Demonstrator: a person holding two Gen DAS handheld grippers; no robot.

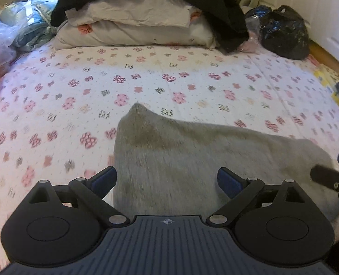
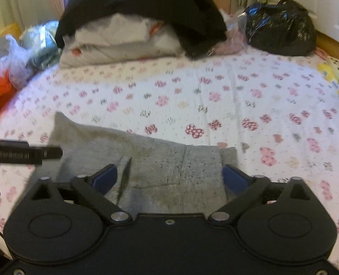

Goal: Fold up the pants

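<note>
Left wrist view: my left gripper (image 1: 167, 181) jaws wide apart, nothing pinched, over grey pants (image 1: 192, 160) lying folded on the floral bedsheet (image 1: 55, 91). My right gripper (image 2: 169, 178) also spread wide, empty, w/ pants' pocket area below it. Each gripper's tip shows at the edge of the other's view. Beyond pants: bare sheet, then pillows (image 1: 132, 27) under a black garment (image 1: 215, 4). Black plastic bag (image 1: 281, 32) far right, clear bags (image 1: 0, 34) far left. Pants' far corner (image 1: 137, 106) pokes up. Open room mid-bed.

Pants (image 1: 192, 160) on bed (image 1: 55, 91) (pillows (image 1: 132, 27) behind).
</note>
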